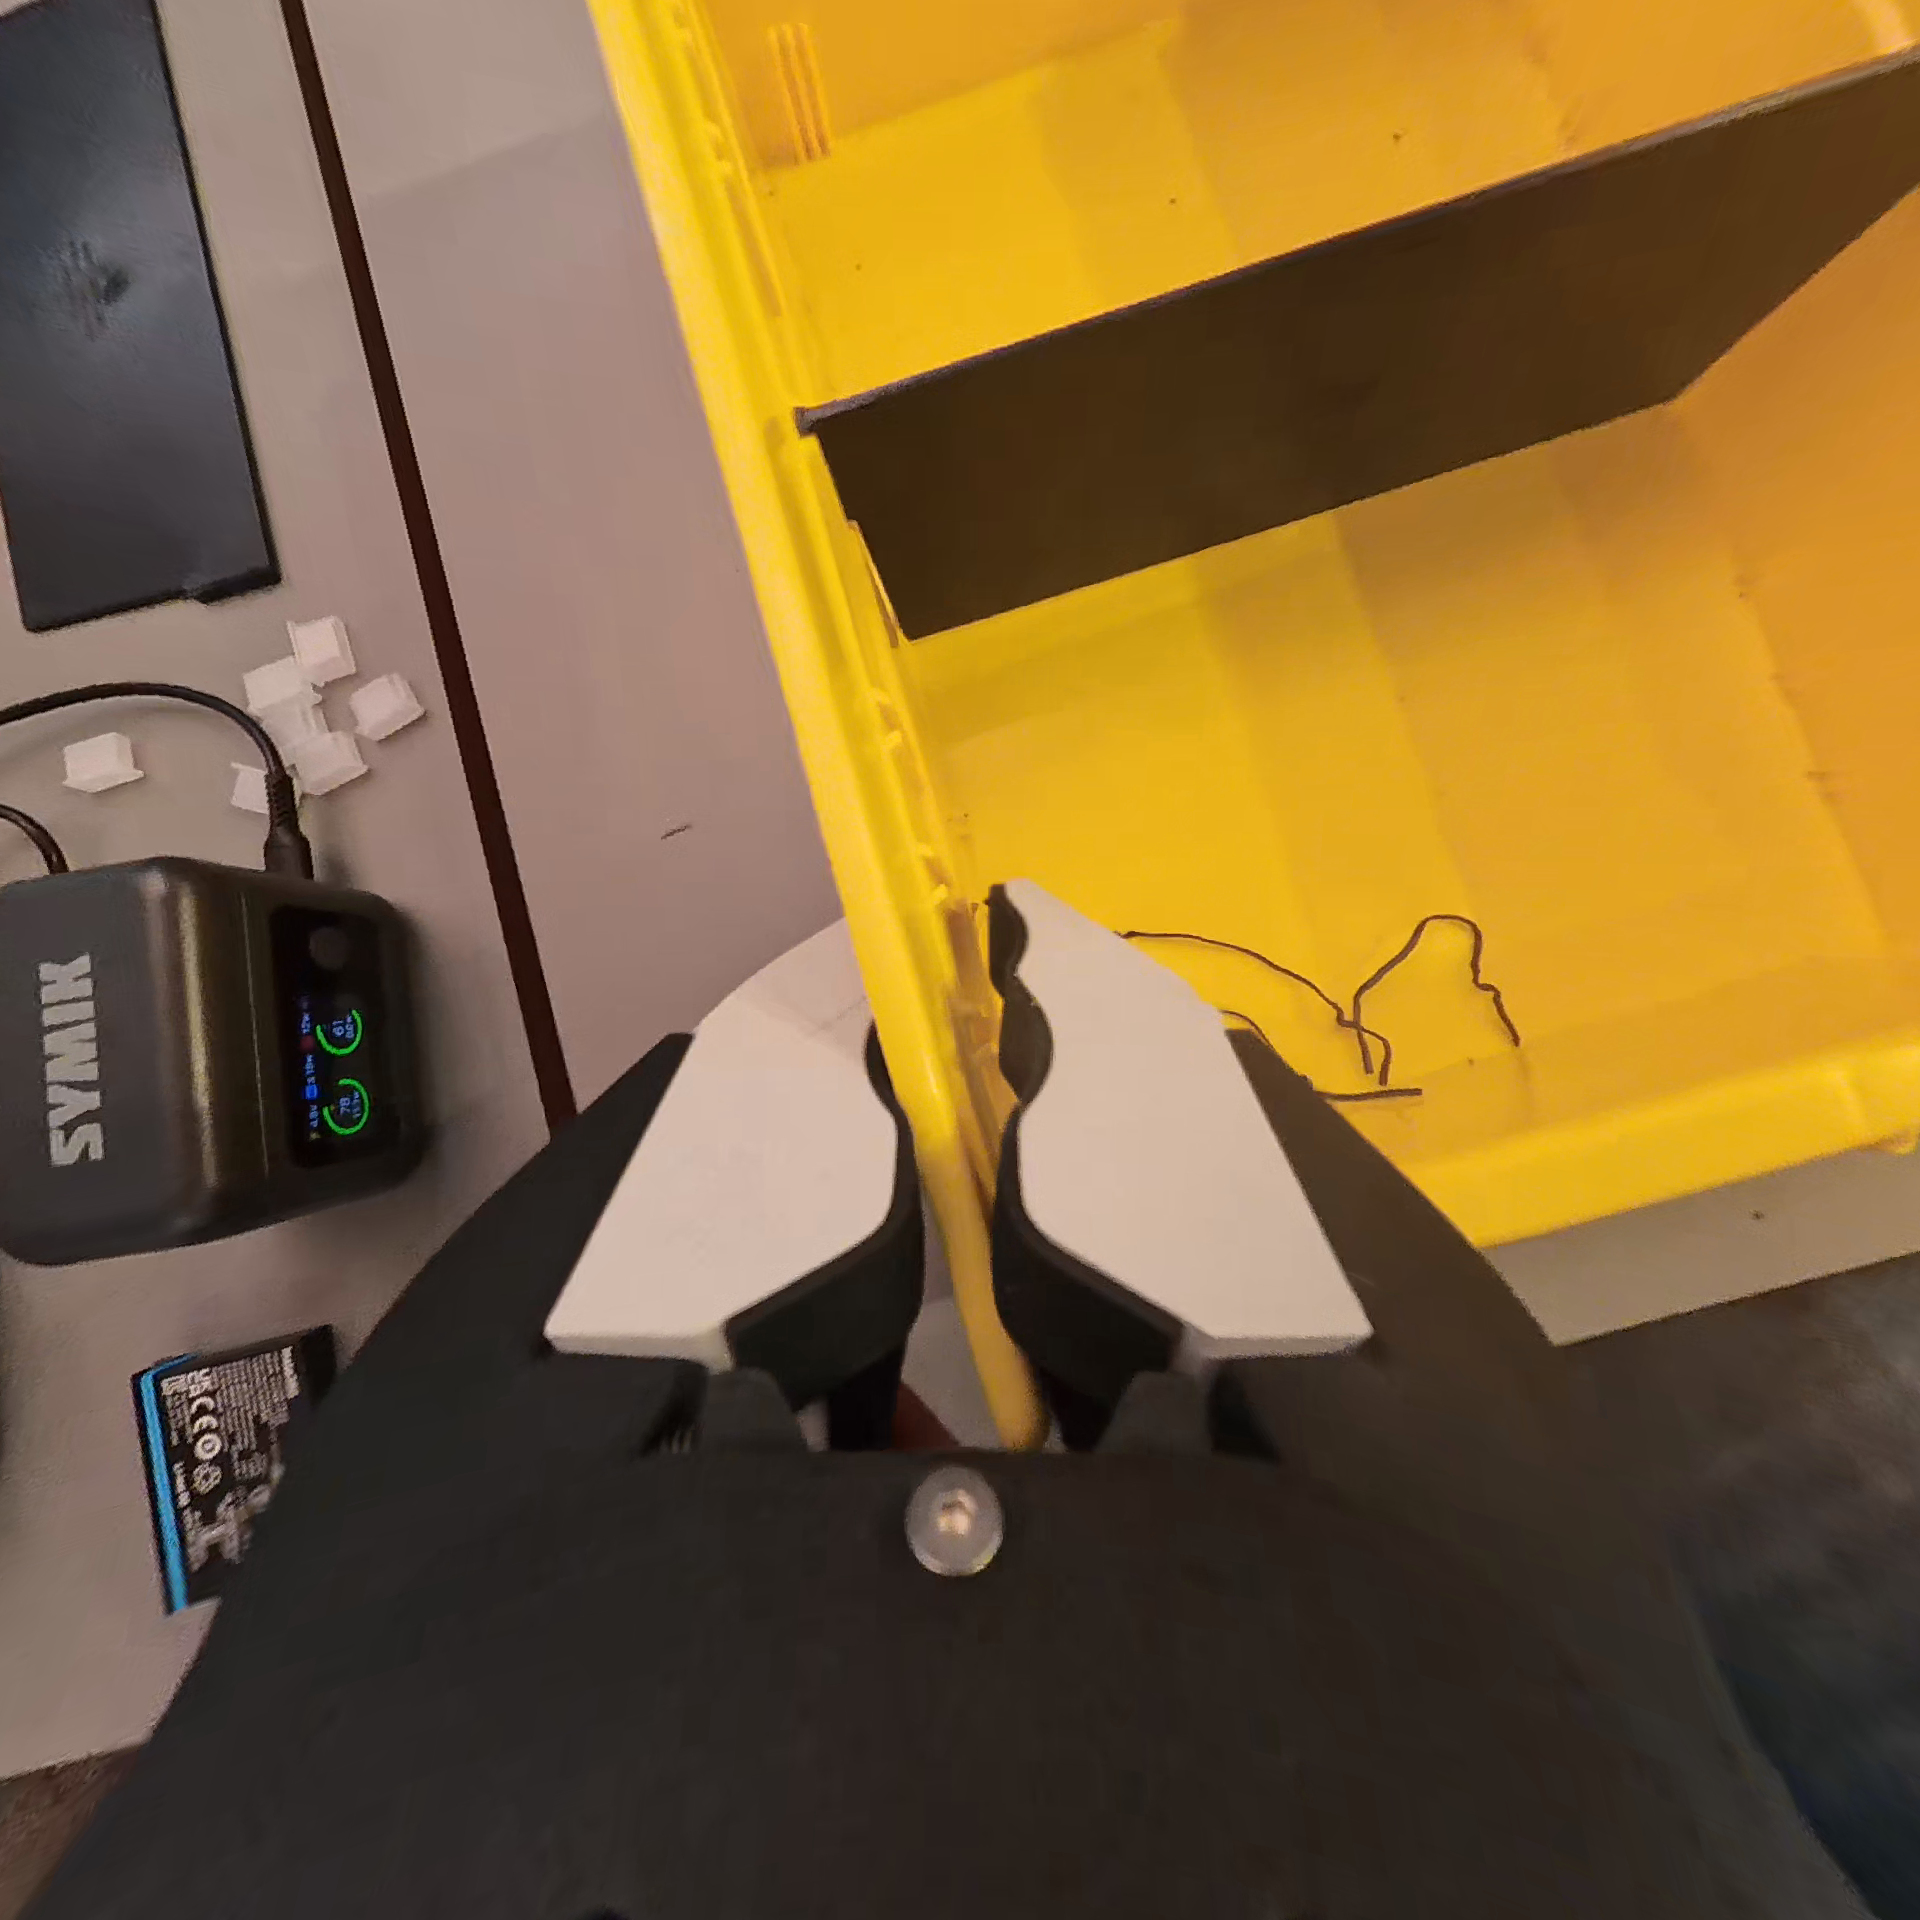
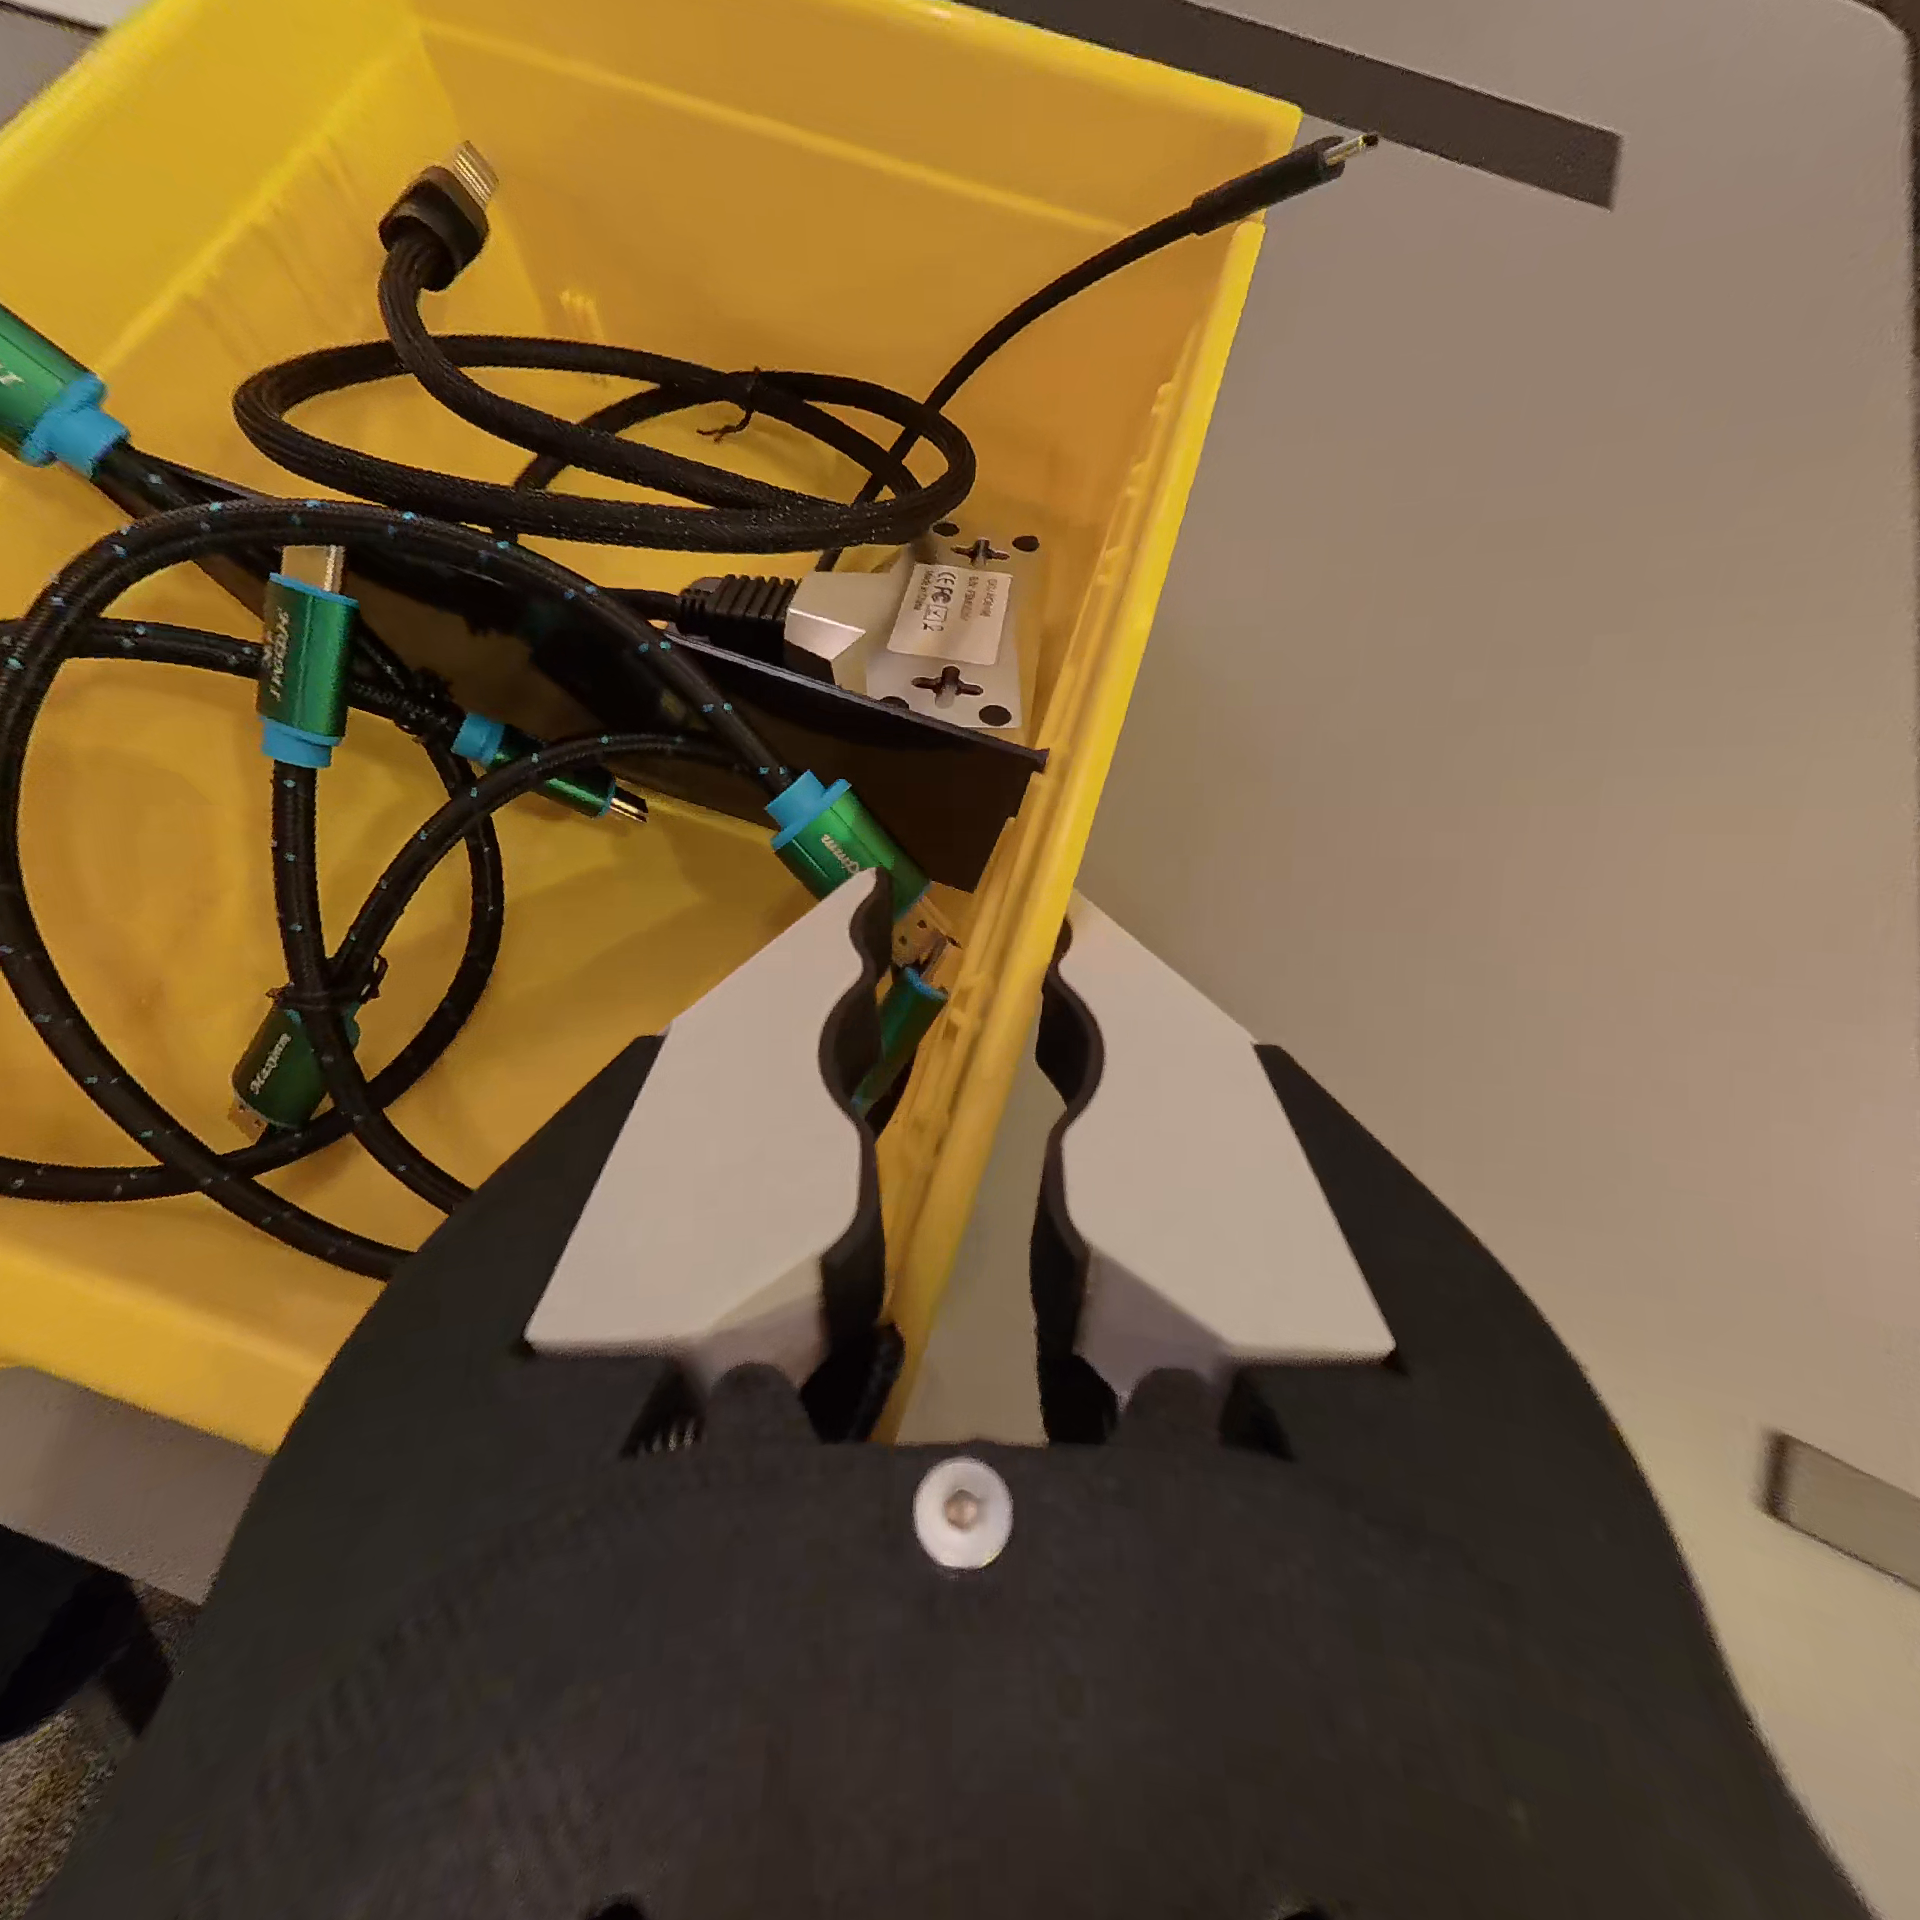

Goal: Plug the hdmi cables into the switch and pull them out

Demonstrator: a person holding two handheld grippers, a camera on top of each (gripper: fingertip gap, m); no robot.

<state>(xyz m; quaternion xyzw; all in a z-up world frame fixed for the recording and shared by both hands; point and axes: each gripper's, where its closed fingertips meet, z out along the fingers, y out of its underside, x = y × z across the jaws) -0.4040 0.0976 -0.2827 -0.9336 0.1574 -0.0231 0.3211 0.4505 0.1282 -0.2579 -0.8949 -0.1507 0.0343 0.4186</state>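
My left gripper [image 1: 961, 1081] was pinched on the wall of the yellow plastic bin [image 1: 1403, 790], while my right gripper [image 2: 961, 1049] straddled the opposite wall, fingers parted, not yet clamped. The braided black HDMI cables with green plugs [image 2: 301, 665] lay coiled left of those fingers. The silver switch box [image 2: 925, 623], labelled with print I won't repeat, sat beyond the black divider [image 2: 914, 769].

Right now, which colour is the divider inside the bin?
Black divider, clearest in the left wrist view.
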